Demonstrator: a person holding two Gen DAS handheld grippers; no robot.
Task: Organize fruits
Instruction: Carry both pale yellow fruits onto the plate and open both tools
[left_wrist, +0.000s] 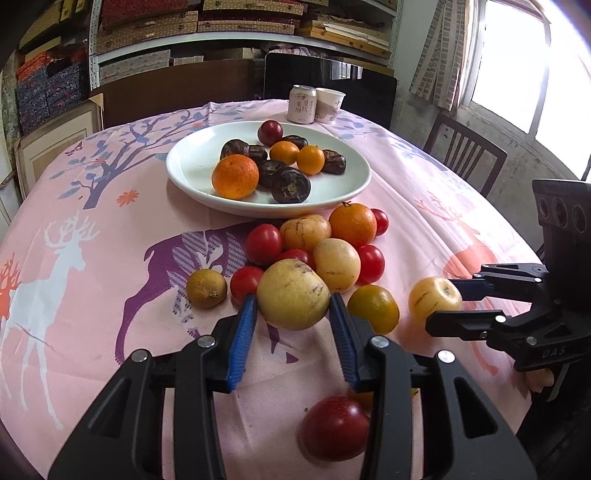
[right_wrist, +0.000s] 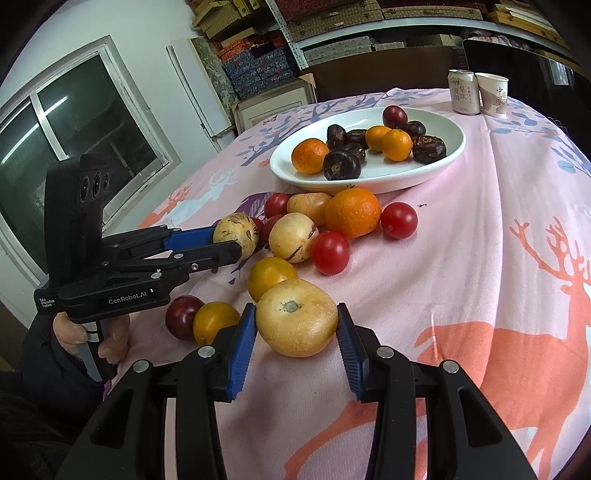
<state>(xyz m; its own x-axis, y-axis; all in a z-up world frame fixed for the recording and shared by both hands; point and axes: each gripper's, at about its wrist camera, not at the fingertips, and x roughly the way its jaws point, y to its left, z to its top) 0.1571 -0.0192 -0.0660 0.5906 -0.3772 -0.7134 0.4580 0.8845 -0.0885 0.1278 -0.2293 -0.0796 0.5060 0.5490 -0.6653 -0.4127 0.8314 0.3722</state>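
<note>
The left gripper (left_wrist: 293, 309) has its blue-padded jaws set on either side of a yellow, purple-streaked pepino melon (left_wrist: 293, 294), both pads touching the fruit's flanks, so it is clamped on that melon at the near edge of the fruit pile in front of the white plate (left_wrist: 192, 173). The right gripper (right_wrist: 295, 325) likewise pinches a second pepino melon (right_wrist: 296, 317), stem scar facing up, its pads pressed against the two sides; this fruit sits on the pink deer-print tablecloth (right_wrist: 480, 240), nearer the camera than the plate and to the right of the pile. Seen from the left wrist, the right gripper (left_wrist: 448, 302) reaches in from the right with that melon (left_wrist: 435, 297) between its fingers. On the plate lie a large orange (left_wrist: 235, 176), two small tangerines (left_wrist: 297, 156), several dark brown water chestnuts (left_wrist: 290, 185) and a dark red plum (left_wrist: 270, 132) at the far rim. Just in front of the plate the loose pile holds another orange (left_wrist: 352, 224), two more pepino melons (left_wrist: 320, 246), several cherry tomatoes (left_wrist: 263, 243), a dull yellow-green citrus (left_wrist: 206, 288) to the left of the pile and a yellow-orange tangerine (left_wrist: 373, 308) just right of the held melon. A second red plum (left_wrist: 334, 428) lies closest to the left wrist camera, under the gripper's right finger. Behind the plate stand a drink can (left_wrist: 302, 104) and a paper cup (left_wrist: 330, 105), touching each other.
</note>
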